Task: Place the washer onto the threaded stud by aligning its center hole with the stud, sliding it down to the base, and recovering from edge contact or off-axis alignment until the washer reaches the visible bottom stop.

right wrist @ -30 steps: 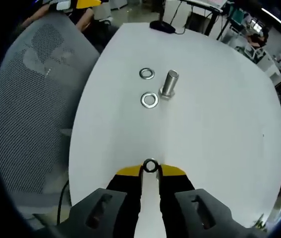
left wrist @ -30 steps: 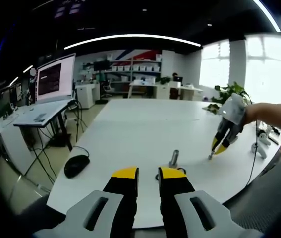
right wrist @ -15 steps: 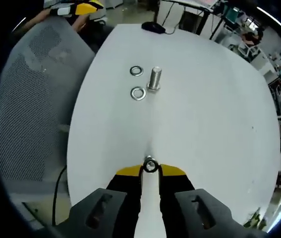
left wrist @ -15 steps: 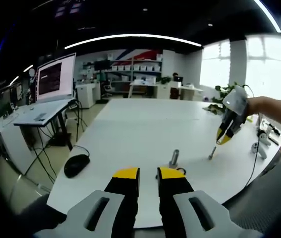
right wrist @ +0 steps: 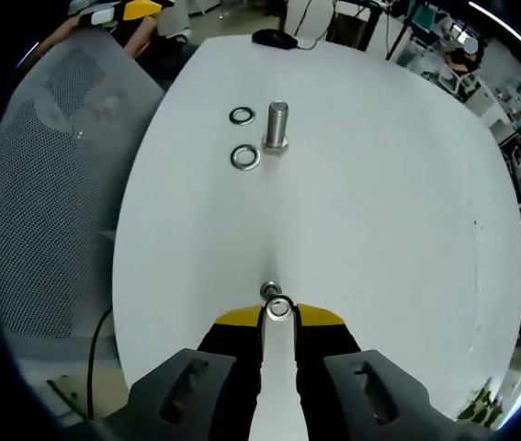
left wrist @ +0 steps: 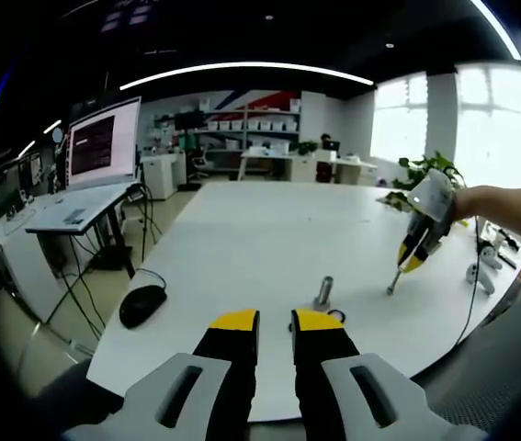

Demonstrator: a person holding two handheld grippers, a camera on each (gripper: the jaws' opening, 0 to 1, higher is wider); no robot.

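Note:
A short steel threaded stud (right wrist: 277, 124) stands upright on the white table (right wrist: 379, 184). Two loose washers (right wrist: 242, 116) (right wrist: 245, 157) lie flat just beside the stud. My right gripper (right wrist: 278, 310) is shut on a third washer (right wrist: 278, 308), held at its yellow tips well short of the stud. A small grey metal piece (right wrist: 269, 291) stands on the table right under those tips. In the left gripper view the stud (left wrist: 323, 292) is just beyond my left gripper (left wrist: 274, 322), which is open with nothing in it. The right gripper (left wrist: 408, 264) hovers to the right of the stud, over the small piece (left wrist: 391, 286).
A grey mesh chair (right wrist: 49, 184) hugs the table's edge beside the washers. A black mouse (left wrist: 142, 306) lies near the table's left corner. A side desk with a lit monitor (left wrist: 104, 142) stands off to the left. White handheld devices (left wrist: 481, 273) sit at the table's right edge.
The right gripper lifted off the table with the washer, then came down a little, leaving the small metal piece standing. The stud looks farther in its view. The left gripper stayed put.

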